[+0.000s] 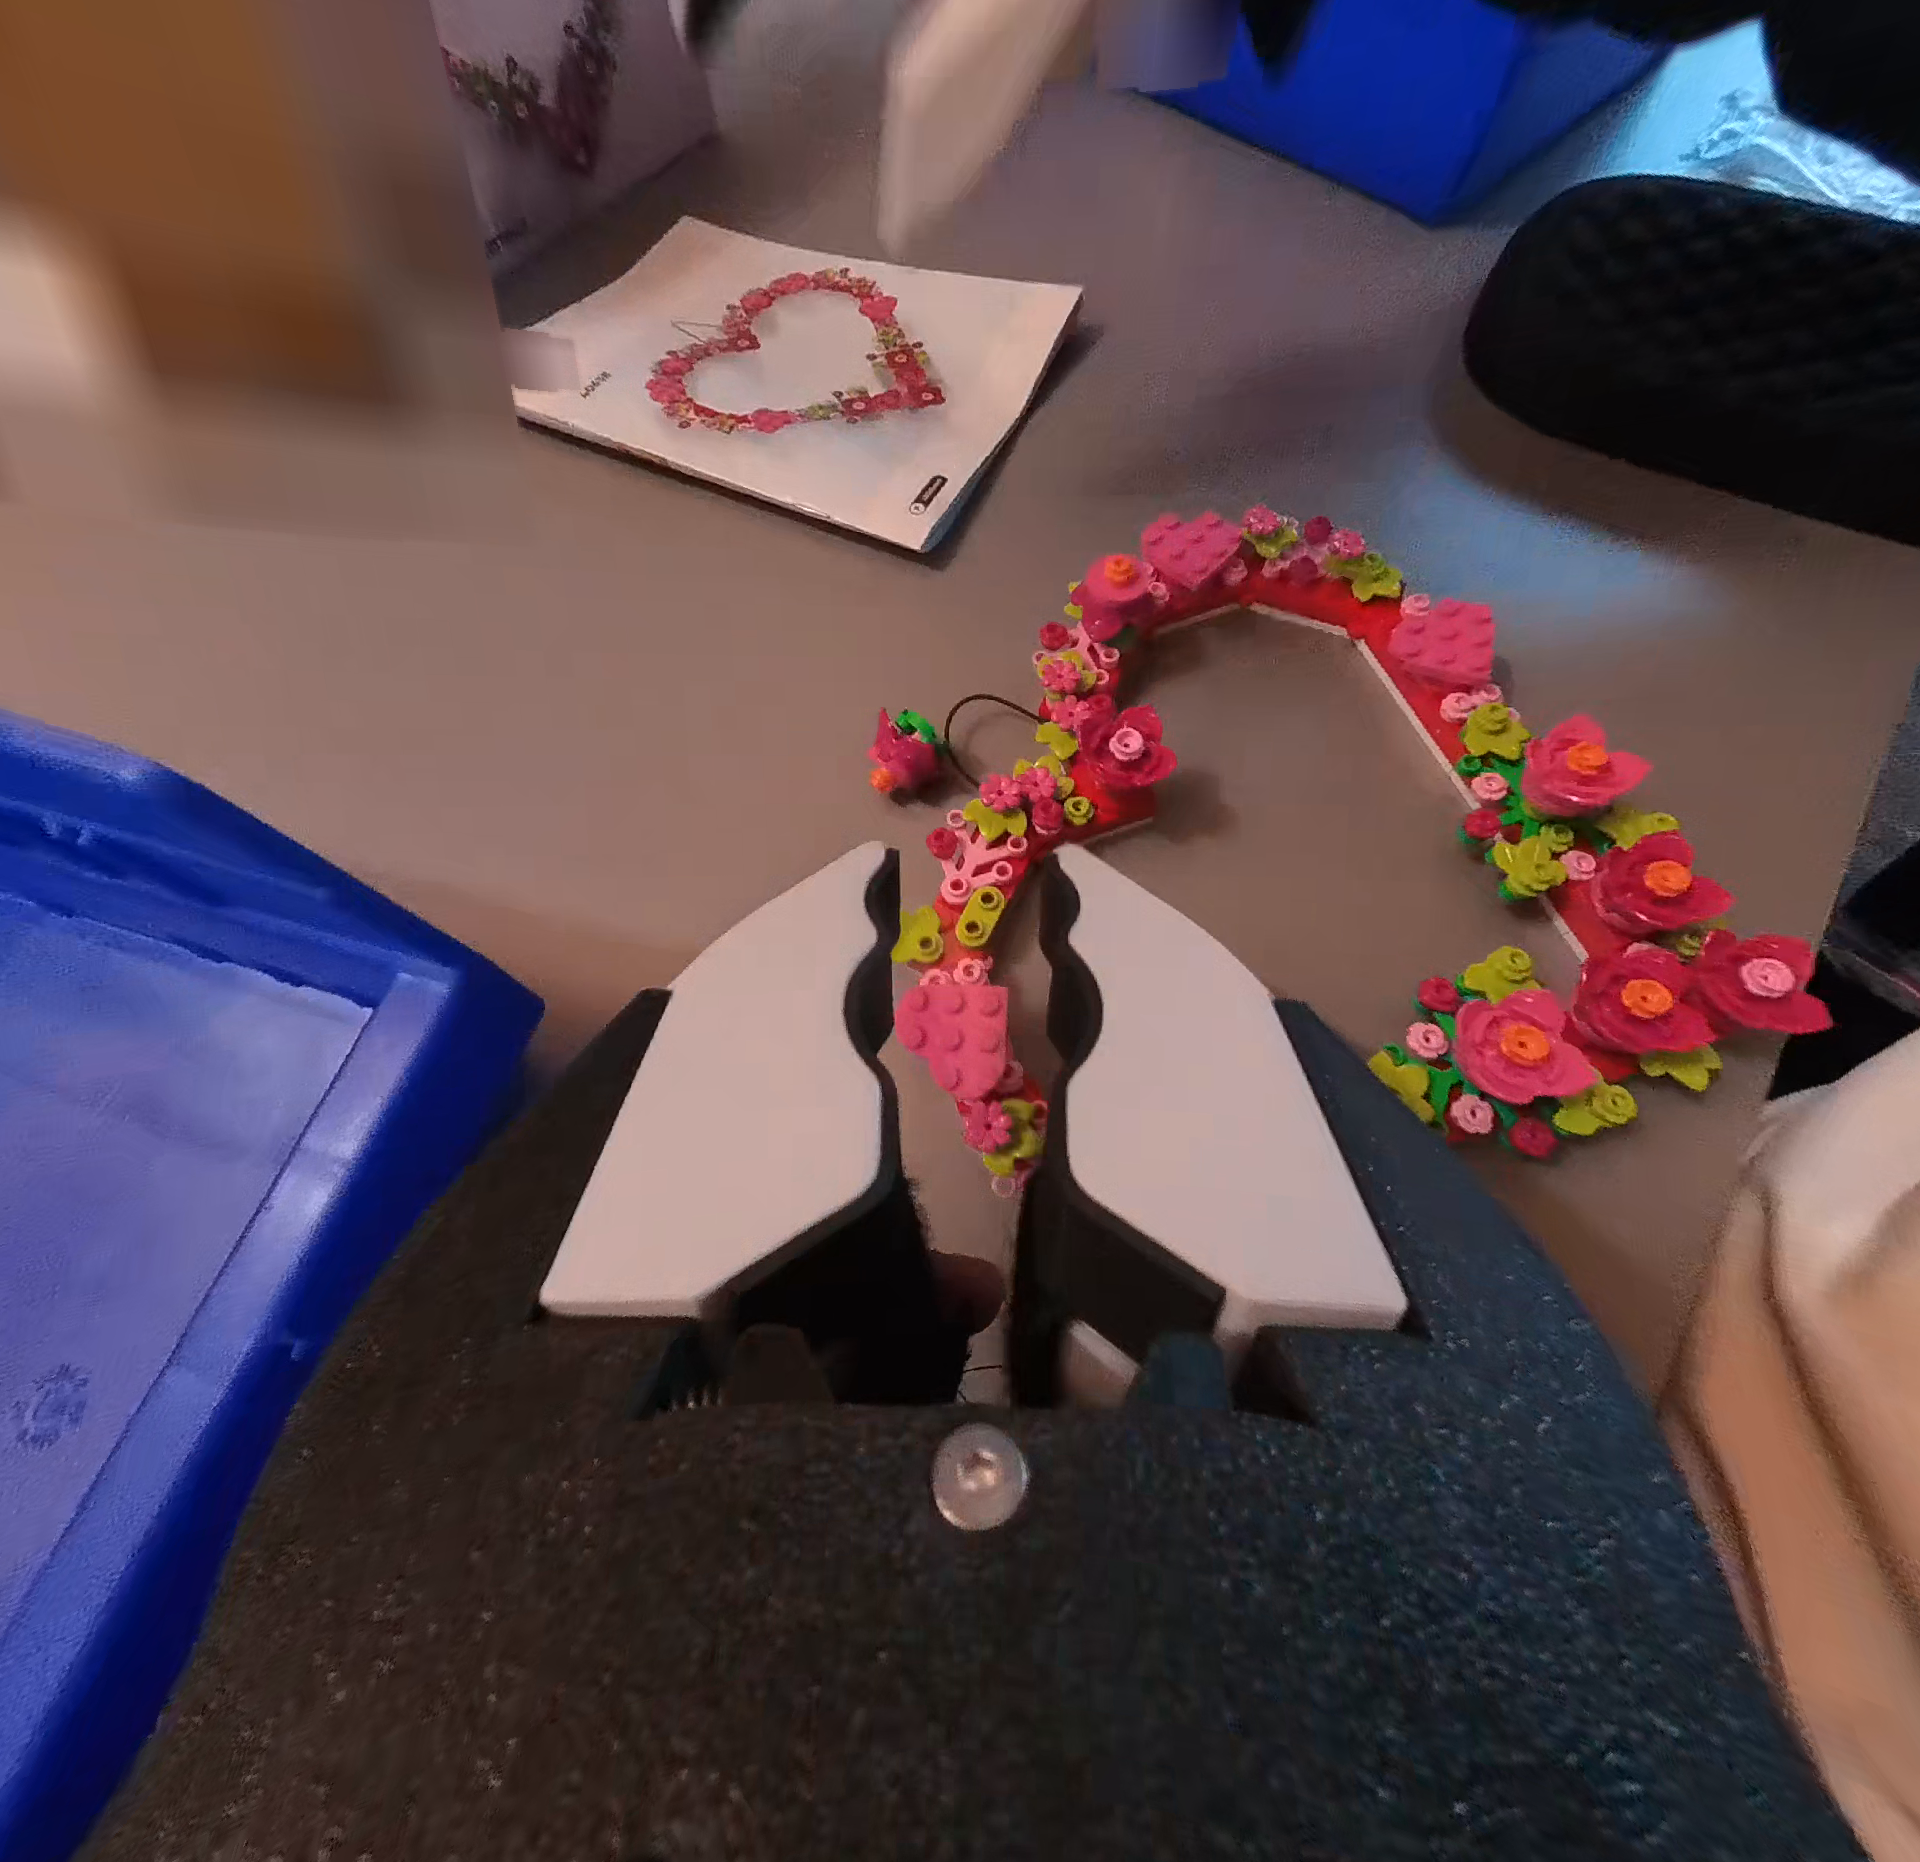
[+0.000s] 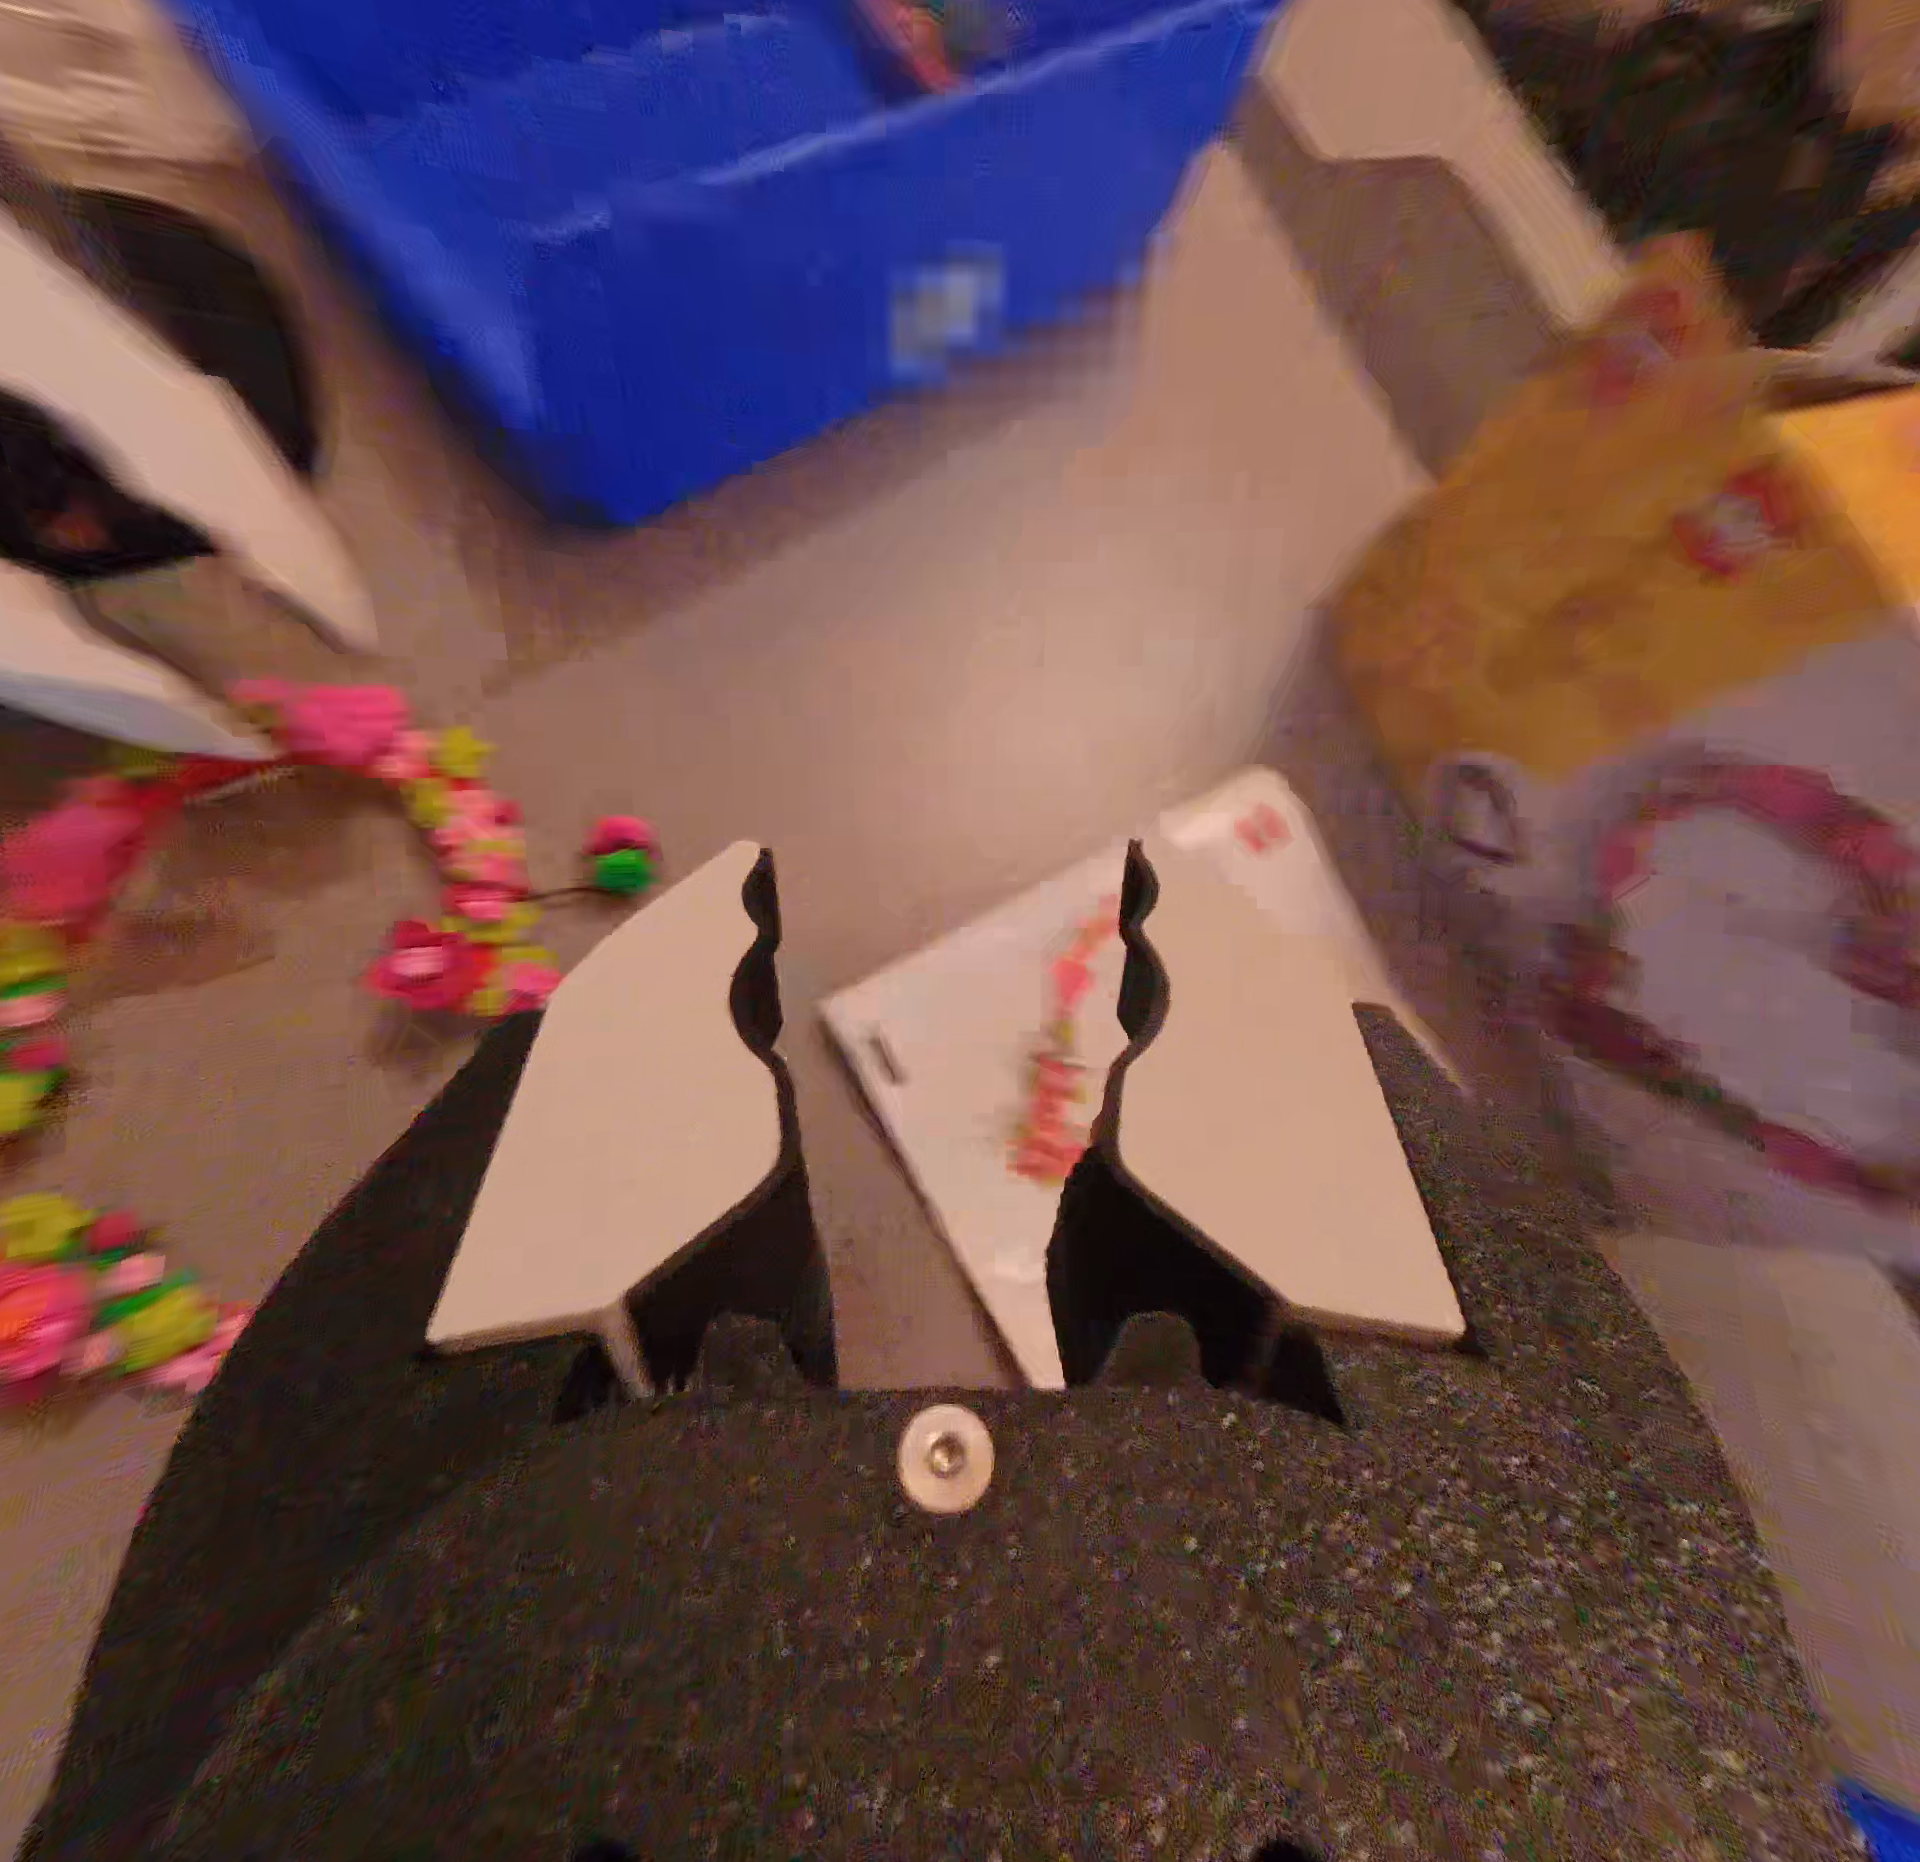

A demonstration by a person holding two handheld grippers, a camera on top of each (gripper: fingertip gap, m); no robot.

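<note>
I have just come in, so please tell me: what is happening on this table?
A person works with two hand-held tongs. The left tongs are closed on one end of a brick-built flower heart lying on the grey table. The right tongs hang open and empty above the instruction booklet.

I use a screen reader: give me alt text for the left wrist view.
The left gripper is closed on one end of a heart-shaped brick flower wreath lying on a grey table. A booklet lies beyond; a blue bin sits left.
</note>
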